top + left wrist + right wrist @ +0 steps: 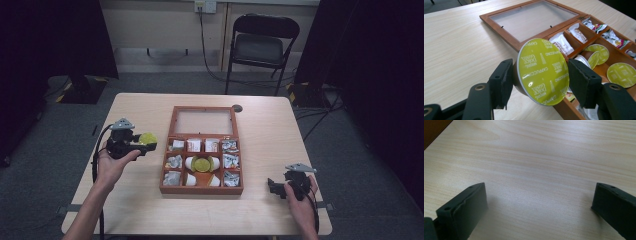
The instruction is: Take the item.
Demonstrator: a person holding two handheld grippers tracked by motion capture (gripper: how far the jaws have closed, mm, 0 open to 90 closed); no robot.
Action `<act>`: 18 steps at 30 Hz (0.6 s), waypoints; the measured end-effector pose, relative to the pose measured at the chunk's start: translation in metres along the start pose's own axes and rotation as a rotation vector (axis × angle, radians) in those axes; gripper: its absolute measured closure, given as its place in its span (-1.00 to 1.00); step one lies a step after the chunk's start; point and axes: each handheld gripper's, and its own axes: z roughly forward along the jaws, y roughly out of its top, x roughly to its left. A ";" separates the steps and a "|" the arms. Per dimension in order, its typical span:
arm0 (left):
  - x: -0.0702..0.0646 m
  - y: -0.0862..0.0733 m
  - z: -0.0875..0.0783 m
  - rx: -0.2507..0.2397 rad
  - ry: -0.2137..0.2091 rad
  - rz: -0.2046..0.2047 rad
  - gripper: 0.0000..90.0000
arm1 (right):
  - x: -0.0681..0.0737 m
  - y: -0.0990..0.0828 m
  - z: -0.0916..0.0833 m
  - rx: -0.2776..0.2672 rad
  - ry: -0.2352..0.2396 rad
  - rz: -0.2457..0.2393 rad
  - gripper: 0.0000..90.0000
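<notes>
A coffee capsule [542,71] with a yellow-green foil lid sits between the jaws of my left gripper [539,82], which is shut on it. In the high view this gripper [142,145] and the capsule [147,138] hover left of the wooden box [201,191]. The box has its glass lid [204,121] laid open at the back, and its compartments hold sachets [229,161] and more green-lidded capsules [202,164]. My right gripper [272,187] rests at the table's near right, jaws wide apart over bare wood [536,202], nothing between them.
The light wooden table [135,210] has room left and right of the box. A small dark disc [237,108] lies near the far edge. Behind the table stands a black folding chair [261,45], with cables on the grey floor.
</notes>
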 end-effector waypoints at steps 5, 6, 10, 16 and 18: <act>0.007 -0.006 0.005 0.019 0.005 -0.017 -0.13 | 0.000 0.000 0.000 0.000 0.000 0.000 -1.00; 0.007 -0.006 0.005 0.019 0.005 -0.017 -0.13 | 0.000 0.000 0.000 0.000 0.000 0.000 -1.00; 0.013 -0.012 0.011 0.035 0.012 -0.028 -0.13 | 0.000 0.000 0.000 0.000 0.000 0.000 -1.00; 0.021 -0.019 0.017 0.060 0.028 -0.043 -0.13 | 0.000 0.000 0.000 0.000 0.000 0.000 -1.00; 0.022 -0.021 0.018 0.060 0.025 -0.051 -0.13 | 0.000 0.000 0.000 0.000 0.000 0.000 -1.00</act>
